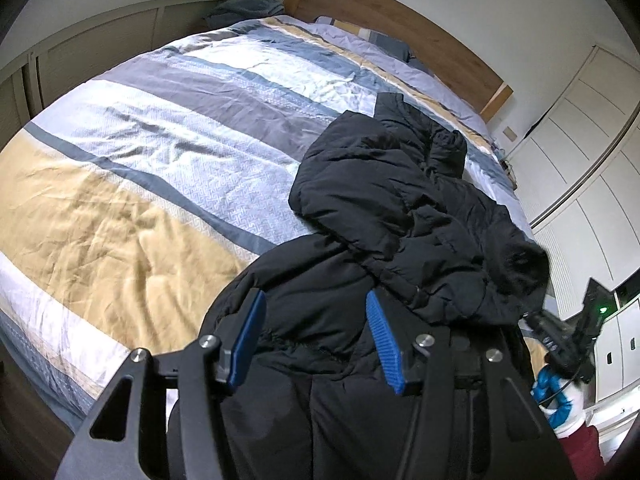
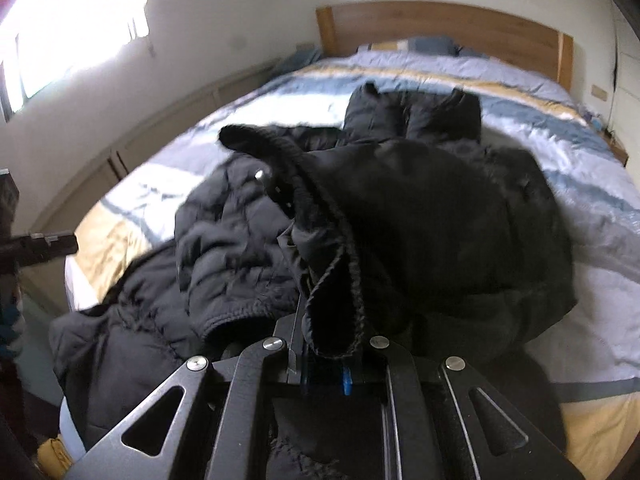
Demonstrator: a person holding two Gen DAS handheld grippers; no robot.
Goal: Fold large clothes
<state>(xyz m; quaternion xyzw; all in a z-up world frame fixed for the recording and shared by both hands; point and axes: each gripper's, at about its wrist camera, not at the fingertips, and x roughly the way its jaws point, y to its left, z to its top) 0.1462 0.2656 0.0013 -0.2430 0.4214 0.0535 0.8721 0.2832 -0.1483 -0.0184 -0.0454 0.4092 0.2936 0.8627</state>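
Observation:
A large black puffer jacket lies crumpled on the bed's near right side, hood and sleeves bunched toward the headboard. My left gripper is open, its blue pads spread just above the jacket's lower body, holding nothing. In the right wrist view the jacket fills the middle. My right gripper is shut on a ribbed black edge of the jacket, which is lifted and drapes over the fingers, hiding them. The right gripper also shows in the left wrist view.
The bed has a striped quilt in yellow, white, grey and blue, with a wooden headboard and pillows at the far end. White wardrobe doors stand to the right. A low cabinet runs along the left wall.

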